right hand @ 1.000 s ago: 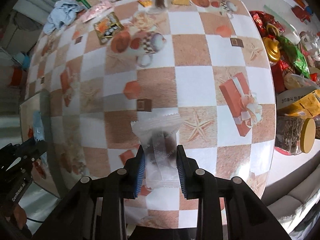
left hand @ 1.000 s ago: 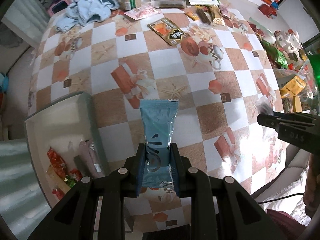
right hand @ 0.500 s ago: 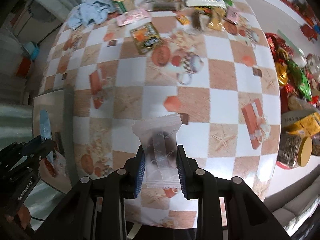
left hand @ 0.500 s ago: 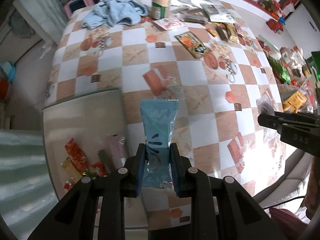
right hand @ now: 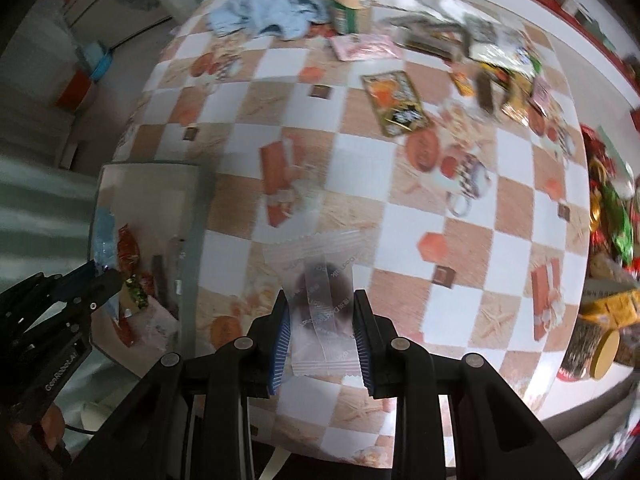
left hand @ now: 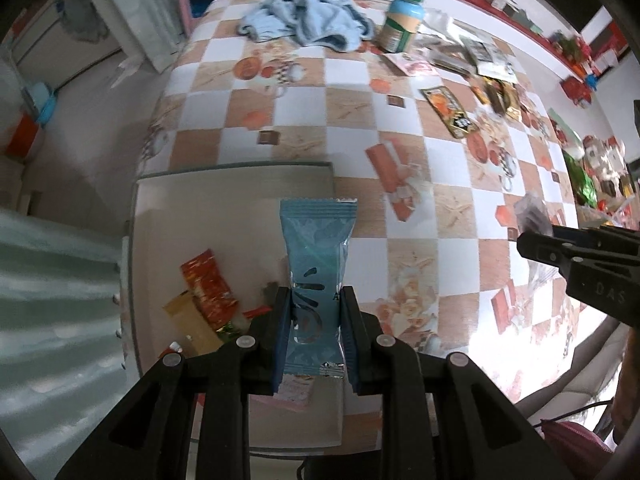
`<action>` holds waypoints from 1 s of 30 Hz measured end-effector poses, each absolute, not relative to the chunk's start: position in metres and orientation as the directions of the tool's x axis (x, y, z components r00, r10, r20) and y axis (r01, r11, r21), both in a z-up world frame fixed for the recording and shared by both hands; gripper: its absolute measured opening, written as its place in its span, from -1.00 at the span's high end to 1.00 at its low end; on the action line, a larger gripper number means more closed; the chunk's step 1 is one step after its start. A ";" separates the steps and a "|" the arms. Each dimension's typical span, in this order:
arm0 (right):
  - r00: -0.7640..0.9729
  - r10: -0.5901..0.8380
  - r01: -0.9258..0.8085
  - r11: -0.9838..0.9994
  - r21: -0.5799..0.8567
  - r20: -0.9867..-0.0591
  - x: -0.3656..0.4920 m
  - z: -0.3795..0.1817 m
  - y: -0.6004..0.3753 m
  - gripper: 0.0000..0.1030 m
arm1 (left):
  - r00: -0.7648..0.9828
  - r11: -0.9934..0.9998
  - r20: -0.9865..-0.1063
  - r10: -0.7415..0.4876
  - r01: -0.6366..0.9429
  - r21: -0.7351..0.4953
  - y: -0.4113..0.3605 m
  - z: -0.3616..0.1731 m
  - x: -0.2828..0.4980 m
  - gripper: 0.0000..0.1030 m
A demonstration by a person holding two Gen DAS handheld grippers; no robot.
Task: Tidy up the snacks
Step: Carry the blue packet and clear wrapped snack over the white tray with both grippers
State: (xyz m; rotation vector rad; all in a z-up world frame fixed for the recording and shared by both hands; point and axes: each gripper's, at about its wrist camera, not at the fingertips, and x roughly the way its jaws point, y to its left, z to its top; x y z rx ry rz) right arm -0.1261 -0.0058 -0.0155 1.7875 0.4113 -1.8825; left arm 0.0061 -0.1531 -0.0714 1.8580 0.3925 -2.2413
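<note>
Blue crinkled packet clamped in left tool; clear wrapper in right tool.

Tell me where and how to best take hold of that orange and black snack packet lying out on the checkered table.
The orange and black packet lies flat on the tablecloth, clear of the other wrappers. Come straight down from above and pinch it across its narrow width near the middle, one finger on each long edge. Being thin and flat, it probably offers no better hold. Both tools already hold snacks, so free one first.

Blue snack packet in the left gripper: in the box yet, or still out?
Out. The blue snack packet is clamped between the left gripper's pads, held above the box, where other snacks already lie.
</note>
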 end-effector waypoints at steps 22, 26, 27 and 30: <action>0.060 -0.152 0.744 -0.652 0.146 -0.987 -0.072 -0.019 -0.120 0.39 | -0.147 -0.870 -0.989 0.004 0.488 -0.077 -0.215 -0.093 0.056 0.50; 0.074 -0.149 0.760 -0.632 0.153 -0.986 -0.067 -0.021 -0.132 0.39 | -0.138 -0.859 -0.990 0.007 0.506 -0.076 -0.220 -0.097 0.062 0.50; 0.078 -0.148 0.763 -0.627 0.154 -0.986 -0.065 -0.021 -0.135 0.39 | -0.135 -0.857 -0.991 0.007 0.509 -0.076 -0.221 -0.098 0.064 0.50; 0.086 -0.144 0.772 -0.615 0.158 -0.986 -0.063 -0.023 -0.142 0.39 | -0.126 -0.853 -0.992 0.008 0.517 -0.073 -0.224 -0.101 0.067 0.50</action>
